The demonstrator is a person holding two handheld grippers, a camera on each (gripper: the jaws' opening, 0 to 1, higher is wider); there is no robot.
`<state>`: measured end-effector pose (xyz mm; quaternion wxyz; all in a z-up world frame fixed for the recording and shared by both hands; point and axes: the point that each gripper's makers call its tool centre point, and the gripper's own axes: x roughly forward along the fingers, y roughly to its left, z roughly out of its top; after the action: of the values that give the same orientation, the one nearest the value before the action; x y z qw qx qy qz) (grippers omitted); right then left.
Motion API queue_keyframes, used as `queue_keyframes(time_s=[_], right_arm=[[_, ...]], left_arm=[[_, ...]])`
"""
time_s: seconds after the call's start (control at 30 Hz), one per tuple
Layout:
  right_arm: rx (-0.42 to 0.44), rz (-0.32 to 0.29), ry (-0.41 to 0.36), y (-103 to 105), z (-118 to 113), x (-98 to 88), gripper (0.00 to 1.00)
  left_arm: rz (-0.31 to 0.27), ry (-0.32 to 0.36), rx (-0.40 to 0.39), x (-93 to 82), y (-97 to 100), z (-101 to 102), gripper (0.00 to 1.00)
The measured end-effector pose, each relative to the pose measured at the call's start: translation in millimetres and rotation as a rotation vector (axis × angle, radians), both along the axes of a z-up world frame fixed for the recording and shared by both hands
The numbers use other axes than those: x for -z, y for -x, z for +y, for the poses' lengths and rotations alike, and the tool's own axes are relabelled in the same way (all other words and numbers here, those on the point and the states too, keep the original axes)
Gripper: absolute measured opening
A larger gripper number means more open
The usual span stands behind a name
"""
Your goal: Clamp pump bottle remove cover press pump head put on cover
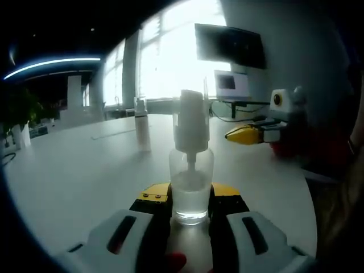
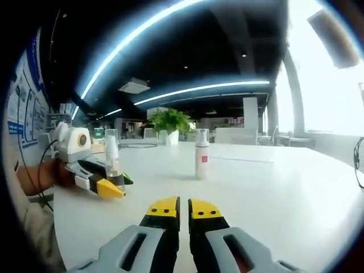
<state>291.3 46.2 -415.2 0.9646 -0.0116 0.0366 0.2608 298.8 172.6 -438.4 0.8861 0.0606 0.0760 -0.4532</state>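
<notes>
A: You had the left gripper (image 1: 190, 206) clamped low on the pump bottle (image 1: 191, 187), which stood upright on the white table (image 1: 85, 170) with its clear cover (image 1: 190, 122) on.

B: And my right gripper (image 2: 183, 210)?

A: Its jaws were nearly together, empty, well apart from the bottle. You needed to spread them, approach level, pinch the cover and lift straight up.

Pump bottle (image 1: 191, 170) upright on the desk (image 1: 85, 170) between the left gripper (image 1: 190, 200) jaws; second bottle (image 1: 142, 129) behind-left; right gripper (image 1: 250, 134) right
</notes>
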Motion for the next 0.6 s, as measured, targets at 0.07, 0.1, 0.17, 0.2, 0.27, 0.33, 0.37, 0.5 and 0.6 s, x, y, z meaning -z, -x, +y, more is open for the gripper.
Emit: queue_keyframes(time_s=[0.07,0.1,0.17,0.2,0.27,0.33,0.37,0.5,0.6], right_arm=[[-0.002,0.001,0.002,-0.2,0.9,0.3,0.01],[-0.006,0.002,0.002,-0.8,0.5,0.8,0.02],[-0.032,0.024,-0.025,-0.7,1.9,2.2,0.02],[-0.017,0.036,-0.038,-0.4,0.1,3.1,0.02],[0.009,-0.025,-0.016,2.5,-2.8,-3.6,0.02],[0.003,-0.006,-0.028,2.2,-2.7,-1.8,0.02],[0.01,0.001,-0.022,0.9,-2.9,-0.3,0.02],[0.0,-0.008,0.014,1.9,1.3,1.5,0.02],[-0.005,-0.016,0.031,2.8,2.5,1.6,0.02]], left_arm=[[-0.003,-0.002,0.0,0.2,-0.2,0.3,0.16],[-0.001,-0.001,-0.001,0.5,-0.2,0.6,0.16],[-0.001,0.0,0.003,0.3,0.6,0.6,0.16],[0.003,0.001,-0.001,0.5,0.5,0.7,0.16],[-0.005,-0.002,0.001,0.6,0.2,1.0,0.16],[0.001,0.001,0.005,0.8,-0.4,0.2,0.16],[0.007,0.004,0.004,0.5,-1.0,0.1,0.16],[0.005,0.004,0.007,0.7,0.1,-0.2,0.16],[-0.005,-0.002,0.007,0.4,1.2,0.0,0.16]])
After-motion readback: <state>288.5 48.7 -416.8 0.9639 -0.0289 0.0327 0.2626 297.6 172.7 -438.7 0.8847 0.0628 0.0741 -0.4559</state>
